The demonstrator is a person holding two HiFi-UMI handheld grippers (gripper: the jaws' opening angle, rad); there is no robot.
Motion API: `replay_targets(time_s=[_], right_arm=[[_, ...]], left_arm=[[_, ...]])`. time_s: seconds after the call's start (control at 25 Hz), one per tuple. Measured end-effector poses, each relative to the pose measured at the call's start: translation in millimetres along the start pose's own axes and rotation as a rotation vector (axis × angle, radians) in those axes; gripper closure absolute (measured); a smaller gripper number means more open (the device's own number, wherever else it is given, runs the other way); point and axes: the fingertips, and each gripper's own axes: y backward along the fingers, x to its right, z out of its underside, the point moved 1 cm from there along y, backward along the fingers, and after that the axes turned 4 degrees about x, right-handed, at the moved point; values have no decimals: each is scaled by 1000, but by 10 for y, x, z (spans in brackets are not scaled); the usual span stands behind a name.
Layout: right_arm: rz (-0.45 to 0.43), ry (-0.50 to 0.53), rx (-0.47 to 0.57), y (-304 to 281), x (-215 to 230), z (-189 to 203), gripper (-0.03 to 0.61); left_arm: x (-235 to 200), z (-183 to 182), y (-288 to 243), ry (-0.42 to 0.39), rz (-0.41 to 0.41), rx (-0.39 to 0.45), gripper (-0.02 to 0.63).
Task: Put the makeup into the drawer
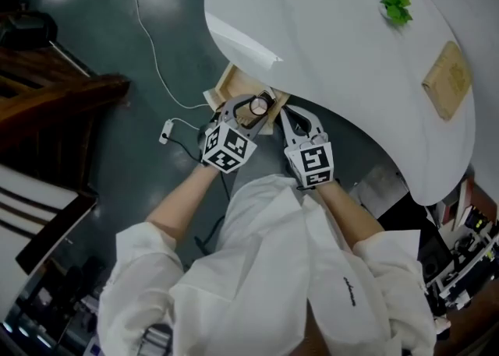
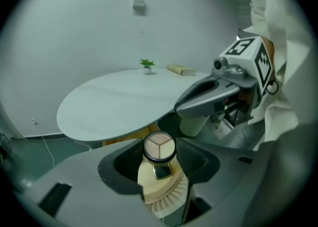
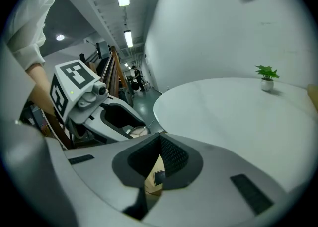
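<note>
White round table (image 1: 351,74), left hand-held gripper (image 1: 252,107) half-open, clamping makeup compact (image 2: 159,147)

My left tool (image 2: 160,158) grips the round three-shade compact (image 2: 159,146) upright, seemingly above the open wooden drawer (image 1: 228,86).

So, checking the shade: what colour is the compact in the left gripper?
Compact: three pale beige-pink wedges, dark rim; clearest in left gripper view.
</note>
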Motion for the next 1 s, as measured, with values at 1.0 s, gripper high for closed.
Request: replay_targets(time_s=[1.0], right_arm=[[19,-15,-124,-628,-23,913,561]], left_arm=[[39,1284,-1050,-733,618,-433,396]])
